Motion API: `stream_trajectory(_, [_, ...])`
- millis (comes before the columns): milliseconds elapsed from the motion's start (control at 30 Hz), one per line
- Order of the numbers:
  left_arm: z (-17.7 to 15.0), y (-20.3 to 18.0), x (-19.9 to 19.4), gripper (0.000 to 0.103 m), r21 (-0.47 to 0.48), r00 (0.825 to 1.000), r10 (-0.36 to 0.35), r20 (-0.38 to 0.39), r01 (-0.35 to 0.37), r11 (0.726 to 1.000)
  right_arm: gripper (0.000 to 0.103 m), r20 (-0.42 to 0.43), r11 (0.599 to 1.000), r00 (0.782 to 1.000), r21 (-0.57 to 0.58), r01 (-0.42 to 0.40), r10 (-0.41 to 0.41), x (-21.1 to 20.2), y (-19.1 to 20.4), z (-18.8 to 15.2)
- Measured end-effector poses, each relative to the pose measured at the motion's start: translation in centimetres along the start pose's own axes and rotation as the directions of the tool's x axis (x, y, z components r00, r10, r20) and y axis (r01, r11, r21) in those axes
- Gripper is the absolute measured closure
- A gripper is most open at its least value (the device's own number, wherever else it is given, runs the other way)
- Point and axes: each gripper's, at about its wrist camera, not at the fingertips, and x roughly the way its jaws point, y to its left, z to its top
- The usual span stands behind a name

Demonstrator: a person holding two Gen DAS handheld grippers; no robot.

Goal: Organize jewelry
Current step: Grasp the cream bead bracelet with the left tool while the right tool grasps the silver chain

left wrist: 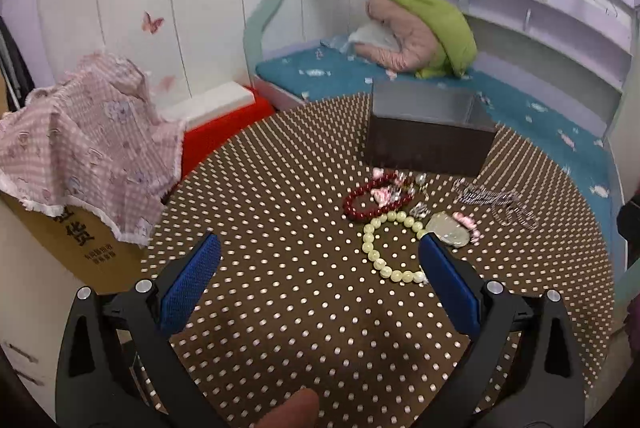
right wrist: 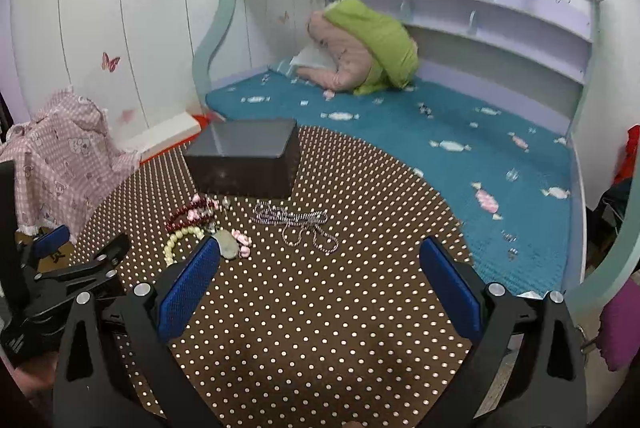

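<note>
Both of your tools are spread wide and hold nothing: the left tool hovers low over the dotted worktop, the right tool beside it. The jewelry lies in a loose cluster ahead of them, in front of the dark box. The pale bead bracelet sits just inside your left tool's right finger; it is light and floppy, so pinch across the strand, not a single round bead, which would likely slip. The red bead bracelet beyond it will handle the same. Ahead of your right tool, the silver chain is limp and tangle-prone: grip it at the bunched middle.
</note>
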Motion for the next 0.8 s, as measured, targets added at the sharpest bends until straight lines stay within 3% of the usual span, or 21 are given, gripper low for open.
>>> stream_trajectory(300, [-0.3,-1.1,7.2,0.005,0.024,0.988,-0.018,-0.151,0.022,0.999,0.007,-0.08,1.0,0.997,-0.002,0.007,-0.007,3.5,0.0,0.2])
stream_trajectory(467, [-0.6,-1.2,9.5,0.006,0.008,0.98,-0.036,-0.196,0.038,0.999,0.007,-0.113,1.0,0.994,-0.006,0.014,-0.015,5.1,-0.4,0.7])
stream_trajectory(567, [-0.7,-0.9,10.0,0.011,-0.021,0.98,-0.066,-0.187,0.063,0.998,0.007,-0.122,1.0,0.992,-0.01,0.019,-0.02,5.9,-0.7,1.0])
stream_trajectory(667, [-0.6,-1.1,9.9,0.028,0.011,0.98,-0.096,-0.175,0.1,0.995,0.007,-0.134,1.0,0.991,-0.01,0.023,-0.024,6.8,-0.9,1.2])
stream_trajectory(800, [-0.3,-1.4,9.6,0.076,0.048,0.973,-0.151,-0.175,0.161,0.986,0.007,-0.151,1.0,0.988,-0.018,0.021,-0.024,8.1,-0.9,1.5])
